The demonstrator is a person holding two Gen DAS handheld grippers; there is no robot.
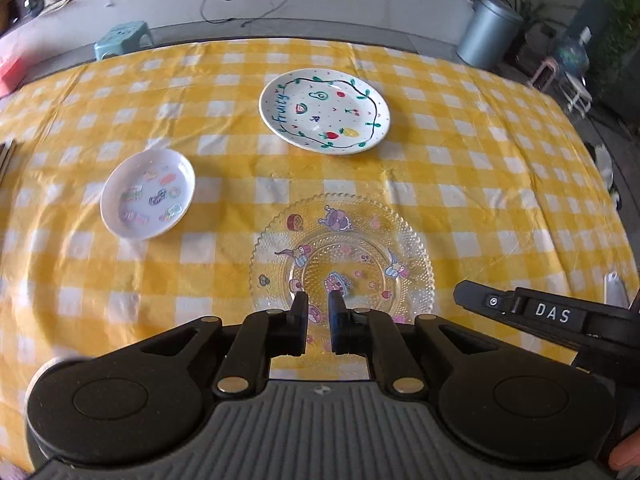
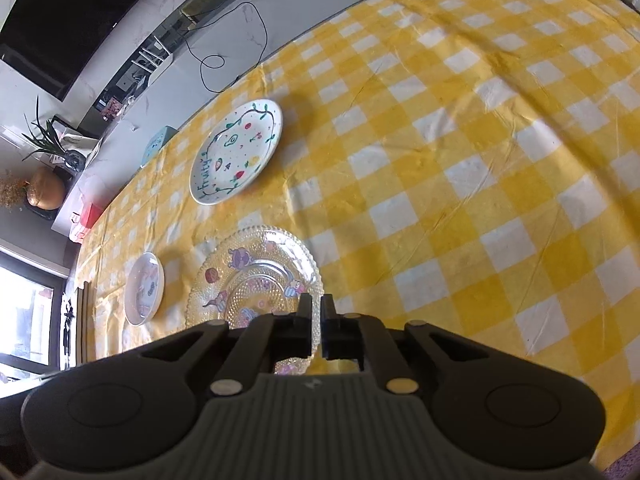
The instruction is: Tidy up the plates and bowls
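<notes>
A clear glass plate [image 1: 344, 248] with cartoon prints lies flat on the yellow checked tablecloth [image 1: 480, 184], nearest to me. My left gripper [image 1: 318, 304] hovers over its near part, jaws a narrow gap apart with nothing between them. My right gripper [image 2: 317, 306] is shut to a thin slit over the right rim of the glass plate [image 2: 256, 272]; one of its fingers [image 1: 500, 304] shows beside that rim. A white "Fruity" plate [image 1: 324, 112] [image 2: 236, 152] sits farther back. A small white dish [image 1: 148, 194] [image 2: 144, 288] with pastel prints lies to the left.
Beyond the table's far edge stand a teal stool [image 1: 124, 38] and a grey bin [image 1: 490, 32]. A pink box [image 1: 10, 72] sits at the far left, and a dark flat object [image 1: 6, 156] at the left edge. Bare cloth spreads to the right [image 2: 480, 160].
</notes>
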